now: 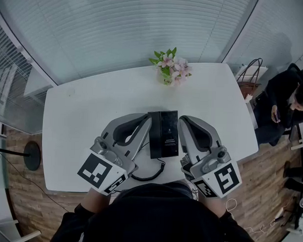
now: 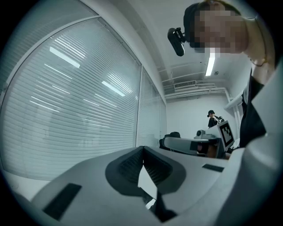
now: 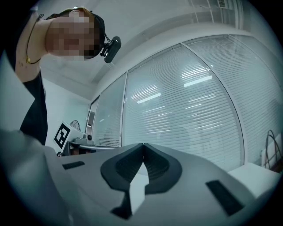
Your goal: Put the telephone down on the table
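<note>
Two grippers checked first. Found left gripper (image 2: 142, 149) with jaws pressed together along the pad line, nothing between. Same for right gripper (image 3: 142, 145): closed, empty. From the head view, both lying roughly level on either side of the telephone (image 1: 163, 133). Left gripper (image 1: 144, 118) at its 9 o'clock, right gripper (image 1: 183, 119) at its 3 o'clock, each just beside the case. Contact not resolvable.

Located telephone flat on the white table (image 1: 82, 115), near the front edge, long axis running 12 to 6. Noted coiled cord (image 1: 152, 175) leaving at 6 o'clock and looping toward 7. Handset versus base not separable by eye: one black block only.

Judged the task's thing already down on the table, with no carrying in progress.

Handling estimate:
- Rigid plastic shell, moderate weight.
- Smooth glossy faces, so probably slippery under the pads.
- Unlikely to suffer from a gentle set-down, though liable to rattle or shed a handset if tilted.
- Best taken across the two long side walls, at 9 and 3, near mid-length, kept level.
- Avoid lifting by the cord: springy, and apt to let the body swing.

Further out: vase of flowers (image 1: 169, 69) at 12 o'clock by the far table edge, well apart. Beyond the table at 2 o'clock, a bag (image 1: 249, 79) and a seated person (image 1: 286, 100).
</note>
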A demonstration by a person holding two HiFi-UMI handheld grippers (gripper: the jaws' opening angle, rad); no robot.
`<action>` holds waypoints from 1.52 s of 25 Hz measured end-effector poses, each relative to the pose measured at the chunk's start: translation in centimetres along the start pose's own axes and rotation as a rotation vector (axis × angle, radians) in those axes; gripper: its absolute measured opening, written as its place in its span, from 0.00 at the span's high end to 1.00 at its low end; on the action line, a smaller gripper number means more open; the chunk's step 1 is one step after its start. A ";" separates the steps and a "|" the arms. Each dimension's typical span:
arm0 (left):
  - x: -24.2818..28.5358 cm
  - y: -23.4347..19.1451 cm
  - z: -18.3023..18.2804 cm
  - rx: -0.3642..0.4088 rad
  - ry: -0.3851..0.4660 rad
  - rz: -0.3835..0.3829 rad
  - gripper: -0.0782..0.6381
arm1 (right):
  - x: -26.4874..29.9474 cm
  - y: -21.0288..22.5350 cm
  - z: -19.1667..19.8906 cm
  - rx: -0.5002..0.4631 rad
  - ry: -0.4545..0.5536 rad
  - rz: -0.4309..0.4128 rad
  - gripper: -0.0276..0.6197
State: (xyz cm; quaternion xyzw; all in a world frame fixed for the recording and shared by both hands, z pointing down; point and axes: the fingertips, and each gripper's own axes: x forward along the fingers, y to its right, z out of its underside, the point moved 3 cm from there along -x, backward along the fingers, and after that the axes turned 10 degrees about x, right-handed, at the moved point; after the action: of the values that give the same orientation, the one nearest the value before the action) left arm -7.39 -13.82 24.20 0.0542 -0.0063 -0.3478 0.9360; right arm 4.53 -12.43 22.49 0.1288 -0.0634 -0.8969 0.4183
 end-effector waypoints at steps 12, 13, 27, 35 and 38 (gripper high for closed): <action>0.0 0.2 -0.1 -0.002 0.001 0.011 0.87 | -0.3 0.1 -0.3 -0.011 0.001 0.016 0.95; 0.1 0.3 0.0 -0.004 0.001 0.015 0.87 | -0.3 0.1 -0.3 -0.013 0.000 0.017 0.95; 0.2 0.5 -0.2 0.021 -0.001 0.022 0.87 | -0.3 -0.1 -0.4 -0.035 -0.006 0.015 0.95; 0.5 0.6 -0.2 0.027 0.001 0.019 0.87 | -0.6 0.1 -0.4 -0.039 -0.019 0.011 0.95; 0.5 0.8 -0.2 0.025 -0.001 0.018 0.87 | -0.7 0.2 -0.3 -0.038 -0.021 0.011 0.95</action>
State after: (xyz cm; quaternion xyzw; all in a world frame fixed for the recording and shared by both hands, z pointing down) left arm -6.52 -13.55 24.08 0.0658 -0.0117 -0.3395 0.9382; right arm 5.13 -12.03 22.36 0.1109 -0.0514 -0.8969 0.4250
